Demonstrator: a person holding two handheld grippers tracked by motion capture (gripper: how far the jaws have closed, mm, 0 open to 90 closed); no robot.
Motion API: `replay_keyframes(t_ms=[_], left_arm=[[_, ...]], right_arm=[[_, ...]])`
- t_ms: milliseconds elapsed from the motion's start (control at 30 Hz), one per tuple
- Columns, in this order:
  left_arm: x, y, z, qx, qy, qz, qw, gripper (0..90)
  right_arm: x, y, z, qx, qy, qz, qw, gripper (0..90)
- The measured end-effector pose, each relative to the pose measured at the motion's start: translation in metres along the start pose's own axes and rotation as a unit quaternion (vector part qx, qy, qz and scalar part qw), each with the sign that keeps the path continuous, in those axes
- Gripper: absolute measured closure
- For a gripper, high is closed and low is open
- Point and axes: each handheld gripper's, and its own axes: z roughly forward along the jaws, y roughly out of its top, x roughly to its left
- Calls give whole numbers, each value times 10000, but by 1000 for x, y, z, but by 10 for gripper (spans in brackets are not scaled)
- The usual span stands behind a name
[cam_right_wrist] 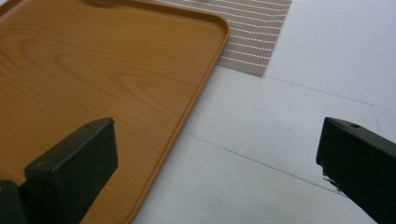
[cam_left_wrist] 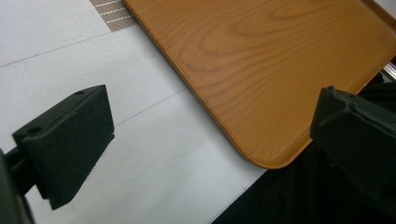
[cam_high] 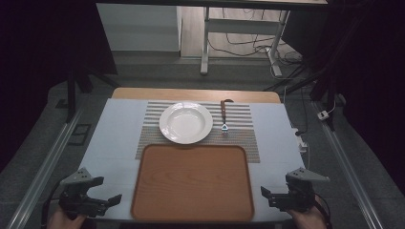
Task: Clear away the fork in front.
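1. High view: a wooden tray (cam_high: 193, 183) lies bare on the tabletop (cam_high: 117, 124); beyond it on a striped placemat (cam_high: 243, 136), a white plate (cam_high: 186, 123) holds nothing, a brown-handled fork (cam_high: 224, 117) just beside it. The left gripper (cam_high: 112, 200) and right gripper (cam_high: 267, 194) flank the tray.
2. Left gripper view: jaws wide, holding nothing, the tray's near corner (cam_left_wrist: 261, 156) between them. That corner overhangs the tabletop edge; a nudge there could likely tip it.
3. Right gripper view: jaws wide, holding nothing, straddling the tray's rim (cam_right_wrist: 196, 102); closing carelessly might shove the tray into the plate.
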Motion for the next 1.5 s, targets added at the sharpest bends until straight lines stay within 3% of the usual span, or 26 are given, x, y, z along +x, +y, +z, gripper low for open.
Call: replay_keyframes(t_ms=[267, 400, 633, 867, 1133, 1300, 1500], left_arm=[[0, 0, 0, 2, 14, 0, 10000, 0], [0, 0, 0, 6, 5, -18, 10000, 0], [0, 0, 0, 8, 15, -31, 10000, 0], [0, 0, 0, 11, 27, -37, 10000, 0], [0, 0, 0, -2, 16, -33, 10000, 0], [1, 0, 0, -22, 5, -33, 10000, 0], [0, 0, 0, -9, 6, -13, 10000, 0]], right_arm=[[1, 0, 0, -8, 13, -36, 10000, 0], [2, 3, -4, -154, -125, -256, 9995, 0], [1, 3, 1, 34, 133, -296, 9995, 0], [2, 7, 3, 32, 434, -232, 9988, 0], [4, 11, 9, 56, 513, -213, 9984, 0], [4, 14, 13, 96, 680, -158, 9975, 0], [8, 18, 20, 110, 708, -263, 9971, 0]])
